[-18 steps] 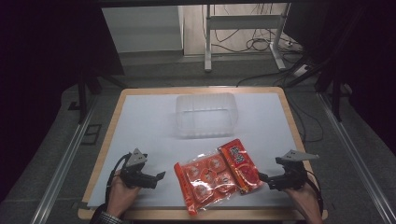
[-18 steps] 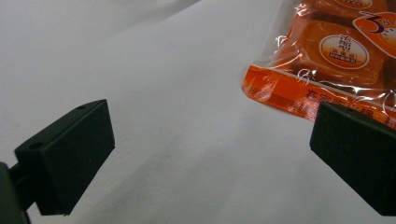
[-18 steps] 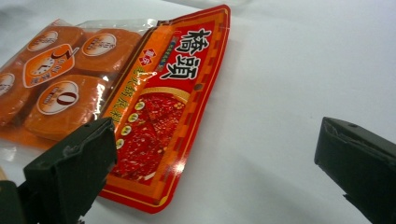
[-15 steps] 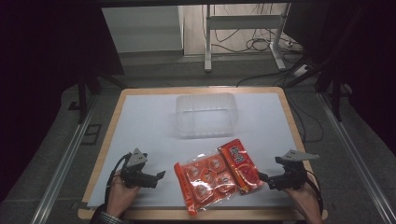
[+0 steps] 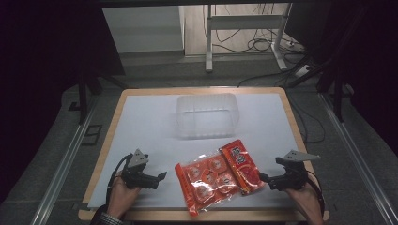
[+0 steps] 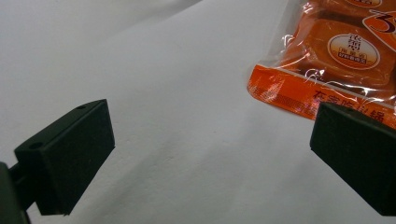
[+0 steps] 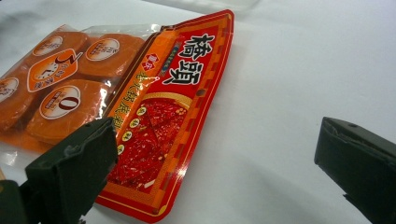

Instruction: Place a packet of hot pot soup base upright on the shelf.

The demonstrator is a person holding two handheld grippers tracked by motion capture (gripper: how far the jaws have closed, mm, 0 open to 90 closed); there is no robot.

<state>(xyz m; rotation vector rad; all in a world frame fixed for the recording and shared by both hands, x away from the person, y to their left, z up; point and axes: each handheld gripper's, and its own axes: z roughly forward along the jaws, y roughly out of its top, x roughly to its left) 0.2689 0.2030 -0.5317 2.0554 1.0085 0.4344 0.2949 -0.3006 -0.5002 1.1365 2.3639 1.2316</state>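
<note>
Dark room surrounds a white-topped desk (image 5: 141, 122). Clear container (image 5: 207, 116) sits toward the far edge; orange packet (image 5: 206, 180) and red packet (image 5: 241, 164) lie overlapping at the near edge. Left claw (image 5: 159, 176) and right claw (image 5: 263, 178) flank them, jaws apart, empty: likely pre-grasp.

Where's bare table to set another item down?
Free: the white sheet left of the clear bin, the strip right of it, and the patch between the left gripper and the orange pack. Crowded: front centre, where the orange pack and red pouch overlap, with the right gripper alongside.
</note>
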